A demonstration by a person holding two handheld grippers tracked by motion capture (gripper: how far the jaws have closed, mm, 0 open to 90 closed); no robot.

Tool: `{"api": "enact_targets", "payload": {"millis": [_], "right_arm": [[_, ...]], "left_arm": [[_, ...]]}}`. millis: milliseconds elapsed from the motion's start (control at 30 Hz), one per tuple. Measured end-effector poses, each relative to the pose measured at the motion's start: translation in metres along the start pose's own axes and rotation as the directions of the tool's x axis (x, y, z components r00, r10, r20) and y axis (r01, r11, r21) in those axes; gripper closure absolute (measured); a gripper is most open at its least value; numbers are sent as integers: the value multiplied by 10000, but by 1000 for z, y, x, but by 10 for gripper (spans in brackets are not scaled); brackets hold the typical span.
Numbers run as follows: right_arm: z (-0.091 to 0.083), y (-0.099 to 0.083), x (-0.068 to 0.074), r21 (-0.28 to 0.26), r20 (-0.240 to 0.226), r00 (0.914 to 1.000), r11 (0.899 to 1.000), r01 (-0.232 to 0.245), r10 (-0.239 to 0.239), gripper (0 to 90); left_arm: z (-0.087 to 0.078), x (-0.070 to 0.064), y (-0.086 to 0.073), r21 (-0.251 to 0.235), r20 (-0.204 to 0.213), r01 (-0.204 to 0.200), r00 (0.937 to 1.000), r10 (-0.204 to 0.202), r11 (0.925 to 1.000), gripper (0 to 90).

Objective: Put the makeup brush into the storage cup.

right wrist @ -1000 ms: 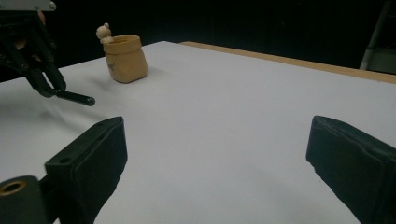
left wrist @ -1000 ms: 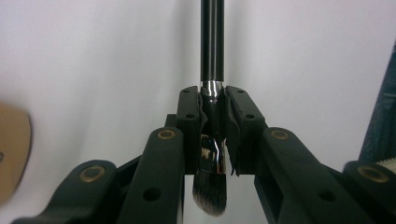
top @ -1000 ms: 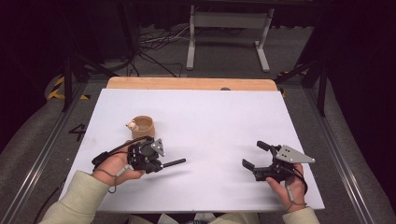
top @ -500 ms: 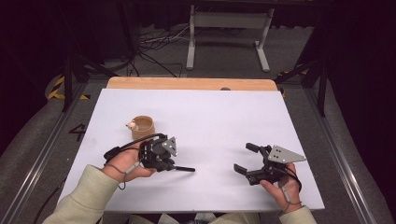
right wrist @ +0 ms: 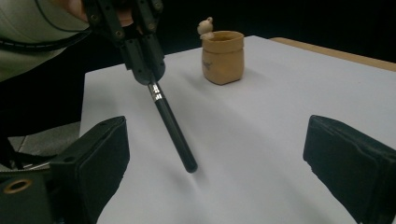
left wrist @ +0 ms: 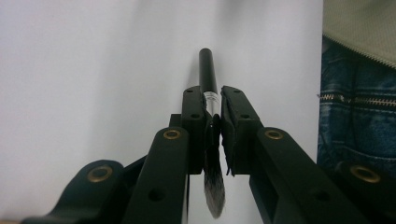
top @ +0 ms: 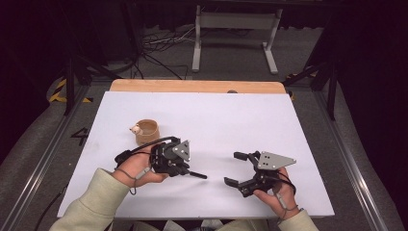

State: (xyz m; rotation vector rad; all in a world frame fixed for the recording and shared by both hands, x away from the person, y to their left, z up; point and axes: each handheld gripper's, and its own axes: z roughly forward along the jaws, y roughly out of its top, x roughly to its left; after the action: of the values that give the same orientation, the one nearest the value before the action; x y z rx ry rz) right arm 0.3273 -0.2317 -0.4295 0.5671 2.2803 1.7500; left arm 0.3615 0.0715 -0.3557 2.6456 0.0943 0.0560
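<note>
Your left tool (top: 185, 171) is clamped on a black brush (left wrist: 208, 93), pinching it near the silver band where handle meets bristles. In the left gripper view the bristles (left wrist: 214, 191) hang back behind the pads toward the camera, and the black handle runs forward past the jaw tips. In the right gripper view the handle slants down from your left tool (right wrist: 142, 65) and its end (right wrist: 188, 165) sits at or just above the white table (right wrist: 261, 135); you cannot tell from these views whether it touches. From the high view the brush (top: 197, 174) points toward your right hand, in the near half of the table, left of middle.

Your right tool (top: 239, 169) is spread wide with nothing between the jaws, held near the table's near edge toward the right, well apart from the brush tip. Its two pads frame the right gripper view at either side.

A small tan pot (top: 146, 132) with a little figure on its rim (right wrist: 205, 26) stands upright on the table just beyond your left hand (top: 137, 166), toward the left edge.
</note>
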Motion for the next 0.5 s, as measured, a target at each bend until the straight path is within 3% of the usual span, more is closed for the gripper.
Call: {"api": "enact_targets", "payload": {"millis": [300, 500], "right_arm": [[21, 6, 10, 321, -785, 9965, 9990, 309, -283, 95], [33, 8, 16, 664, -1293, 9898, 9955, 683, -593, 173]], "left_arm": [[-4, -4, 6, -530, 213, -92, 9997, 104, 9986, 808], [-6, -8, 14, -675, 360, -309, 9988, 334, 9972, 807]]}}
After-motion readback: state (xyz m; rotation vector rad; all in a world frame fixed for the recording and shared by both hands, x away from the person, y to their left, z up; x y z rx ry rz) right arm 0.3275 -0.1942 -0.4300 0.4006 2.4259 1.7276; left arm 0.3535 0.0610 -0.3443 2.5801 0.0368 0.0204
